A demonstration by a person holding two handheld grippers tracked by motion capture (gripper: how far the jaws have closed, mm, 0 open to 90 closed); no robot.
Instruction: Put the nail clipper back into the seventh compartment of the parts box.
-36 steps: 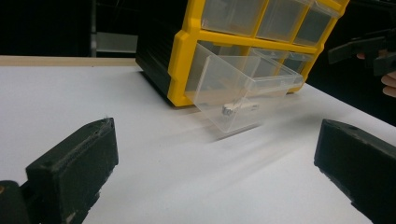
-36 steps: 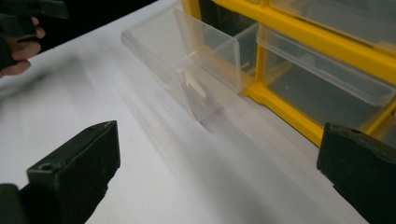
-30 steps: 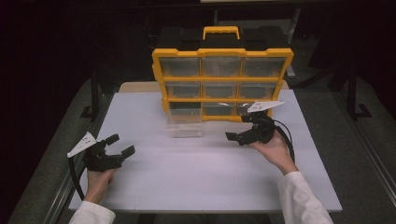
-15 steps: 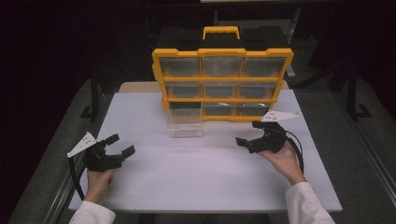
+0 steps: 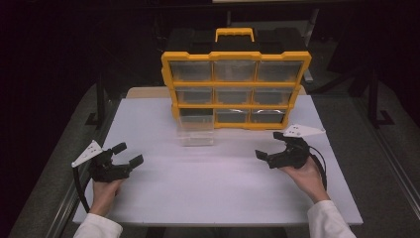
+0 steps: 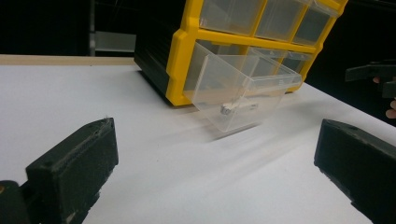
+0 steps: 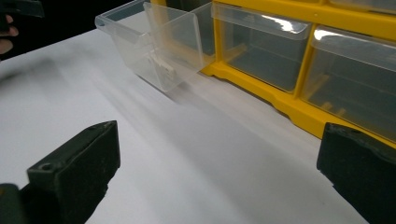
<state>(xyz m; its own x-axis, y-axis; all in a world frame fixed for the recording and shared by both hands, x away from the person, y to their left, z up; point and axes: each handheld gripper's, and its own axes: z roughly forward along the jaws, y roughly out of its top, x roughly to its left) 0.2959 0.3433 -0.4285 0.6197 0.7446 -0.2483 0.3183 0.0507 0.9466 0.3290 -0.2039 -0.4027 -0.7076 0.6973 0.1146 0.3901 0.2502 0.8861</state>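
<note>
Yellow plastic organiser cabinet (image 5: 236, 89) with a black back, a yellow carry handle and three rows of three clear drawers stood upright at the far middle of the white counter (image 5: 218, 183). Its bottom-left clear plastic drawer (image 5: 196, 130) was pulled well out toward the person, its front end tilted down onto the counter while its back end sat in the cabinet's slot. In the left gripper view a small pale part (image 6: 229, 108) lay inside that drawer; I could not tell what it was. The other drawers sat pushed in.

The left gripper (image 5: 127, 154), black with a grey three-cornered plate on top, was held in the person's left hand (image 5: 105, 190) low over the near left of the counter, well apart from the cabinet. Its fingers (image 6: 74, 168) were spread wide with nothing between them, pointing toward the pulled-out drawer.

The right gripper (image 5: 271, 146), of the same build, was held in the person's right hand (image 5: 308, 174) over the near right of the counter, near the cabinet's front but apart from it. Its fingers (image 7: 77, 163) were also spread wide and held nothing. White sleeves showed at both wrists.
</note>
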